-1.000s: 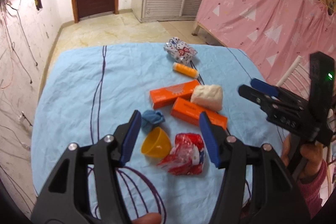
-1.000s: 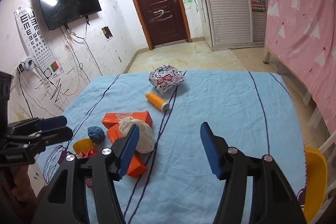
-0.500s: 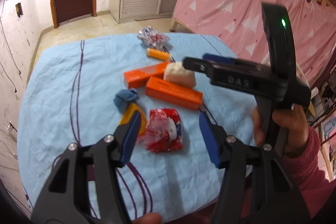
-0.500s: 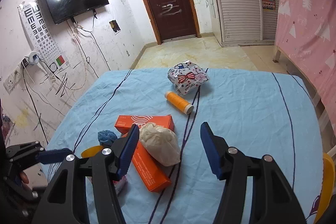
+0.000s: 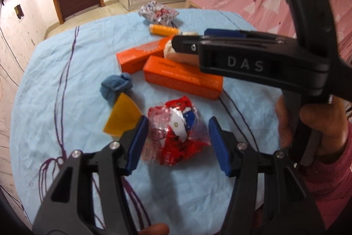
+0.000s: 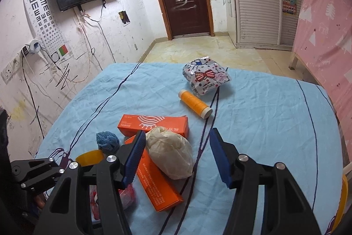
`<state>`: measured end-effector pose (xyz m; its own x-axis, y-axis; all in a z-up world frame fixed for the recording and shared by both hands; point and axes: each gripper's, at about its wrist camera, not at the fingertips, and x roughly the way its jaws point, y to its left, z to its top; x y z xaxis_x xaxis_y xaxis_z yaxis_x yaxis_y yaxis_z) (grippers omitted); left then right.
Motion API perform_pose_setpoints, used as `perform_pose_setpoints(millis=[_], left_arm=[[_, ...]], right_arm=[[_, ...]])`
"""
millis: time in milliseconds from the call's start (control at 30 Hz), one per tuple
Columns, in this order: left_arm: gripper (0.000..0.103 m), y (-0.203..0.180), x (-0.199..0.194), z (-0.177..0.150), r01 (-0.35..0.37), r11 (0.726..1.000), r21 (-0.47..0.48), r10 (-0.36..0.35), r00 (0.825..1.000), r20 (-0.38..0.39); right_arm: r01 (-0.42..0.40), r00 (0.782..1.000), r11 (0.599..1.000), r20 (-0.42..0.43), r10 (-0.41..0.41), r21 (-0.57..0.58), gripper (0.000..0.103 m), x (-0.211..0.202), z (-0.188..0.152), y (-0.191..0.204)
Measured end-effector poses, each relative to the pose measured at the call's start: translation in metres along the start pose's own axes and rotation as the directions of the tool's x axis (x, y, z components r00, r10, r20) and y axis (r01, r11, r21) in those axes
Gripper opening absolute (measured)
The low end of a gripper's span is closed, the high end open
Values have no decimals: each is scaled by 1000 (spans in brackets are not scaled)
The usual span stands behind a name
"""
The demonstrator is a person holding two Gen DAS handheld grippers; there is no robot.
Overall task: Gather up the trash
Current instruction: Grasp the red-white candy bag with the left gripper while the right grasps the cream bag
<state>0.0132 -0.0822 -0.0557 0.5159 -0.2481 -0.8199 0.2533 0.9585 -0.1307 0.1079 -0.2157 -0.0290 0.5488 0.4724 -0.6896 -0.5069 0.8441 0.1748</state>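
The left tool [image 5: 176,142] has dropped around the red wrapper [image 5: 176,136] on the blue-clothed surface [image 5: 66,58], jaws closing (not yet pinching); the right tool [image 6: 177,155], empty, narrows over the cream bag [image 6: 169,153].

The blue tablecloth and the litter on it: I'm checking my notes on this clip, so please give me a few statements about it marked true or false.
1. The red crumpled wrapper lies between the left gripper's fingers. True; the jaws are closing, not yet pressing on it.
2. The cream plastic bag rests partly on an orange box. True.
3. The orange thread spool stands upright. False; it lies on its side.
4. The right gripper grips the cream plastic bag. False; its jaws are closing, but nothing is clamped.
5. The blue cloth ball sits beside the yellow cup. True.
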Motion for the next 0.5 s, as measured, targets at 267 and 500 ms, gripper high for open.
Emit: perform_pose_setpoints(millis=[267,500], left_arm=[[35,2,6,-2,11,1000,-11,-11,1000,3],[34,0,0,-2,19,1000,-19,-19,1000,15]], right_arm=[[-33,999,999,-8,33,-36,32,2,-1,12],[-30,999,999,9,31,-15,30,-5,-2,5]])
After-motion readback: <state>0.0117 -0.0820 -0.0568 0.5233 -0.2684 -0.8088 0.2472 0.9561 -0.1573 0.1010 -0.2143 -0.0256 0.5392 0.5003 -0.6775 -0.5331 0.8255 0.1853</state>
